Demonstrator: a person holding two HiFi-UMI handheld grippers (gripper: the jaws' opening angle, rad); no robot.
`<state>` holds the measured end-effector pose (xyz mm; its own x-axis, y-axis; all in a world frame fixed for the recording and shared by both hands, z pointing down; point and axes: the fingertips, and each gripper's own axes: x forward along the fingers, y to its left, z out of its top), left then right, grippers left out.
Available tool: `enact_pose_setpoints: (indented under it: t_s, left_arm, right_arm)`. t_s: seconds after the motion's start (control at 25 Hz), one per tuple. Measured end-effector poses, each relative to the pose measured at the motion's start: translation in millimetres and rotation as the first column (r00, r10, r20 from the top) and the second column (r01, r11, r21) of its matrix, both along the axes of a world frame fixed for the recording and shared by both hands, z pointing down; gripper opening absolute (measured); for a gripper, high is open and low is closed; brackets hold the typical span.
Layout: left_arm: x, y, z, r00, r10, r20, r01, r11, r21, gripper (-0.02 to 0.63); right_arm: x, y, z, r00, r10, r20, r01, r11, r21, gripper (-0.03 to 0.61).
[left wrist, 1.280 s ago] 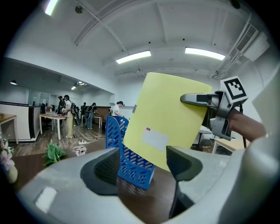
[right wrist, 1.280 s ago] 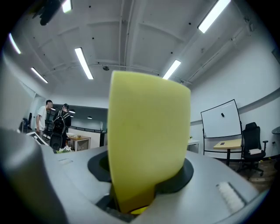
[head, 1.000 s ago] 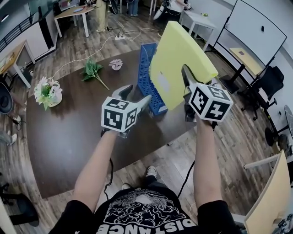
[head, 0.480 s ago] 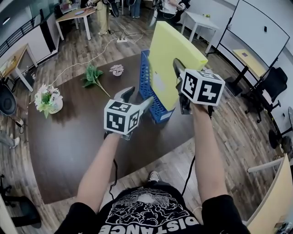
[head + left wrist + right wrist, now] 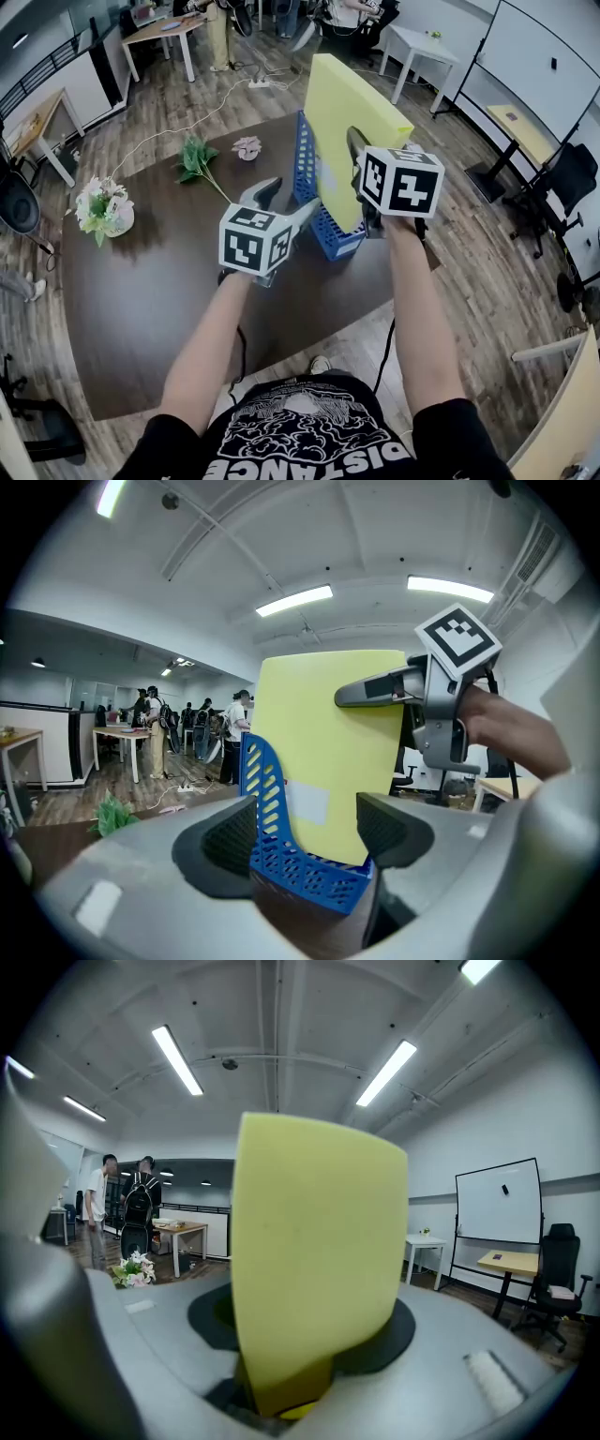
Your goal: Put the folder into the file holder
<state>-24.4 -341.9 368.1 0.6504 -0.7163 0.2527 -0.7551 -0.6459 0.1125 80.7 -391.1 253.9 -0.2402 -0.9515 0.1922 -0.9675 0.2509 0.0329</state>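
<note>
My right tongs (image 5: 302, 1324) are clamped on the lower edge of the yellow folder (image 5: 352, 112), one jaw on each face, and the sheet fills most of the right gripper view. From the head view the folder stands nearly upright, its top leaning a little away from me and to the right. Its bottom corner is down at the near end of the blue file holder (image 5: 306, 164). From the left gripper view the lower edge sits between the holder's mesh walls, but I cannot tell whether it rests on the base.

My left tongs (image 5: 309, 832) stand wide open, holding nothing. The holder's near end shows in the gap between the jaws (close to the left pad, though I cannot say whether it touches). The right tongs also show in that view, high on the right, with one finger laid across the folder's face.

The holder stands on the dark brown table (image 5: 141, 281). Well off to the left are a white pot of flowers (image 5: 103, 206), a loose green sprig (image 5: 195, 159) and a small pale flower head (image 5: 247, 147) near the far edge.
</note>
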Motion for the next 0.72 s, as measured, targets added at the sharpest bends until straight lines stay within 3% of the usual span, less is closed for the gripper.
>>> enact_pose_setpoints:
  t_s: [0.72]
  left_arm:
    - [0, 1, 8, 1.000, -0.004, 0.012, 0.005, 1.000, -0.014, 0.345]
  right_arm:
    - [-6, -2, 59, 0.999, -0.007, -0.035, 0.005, 0.998, -0.063, 0.207]
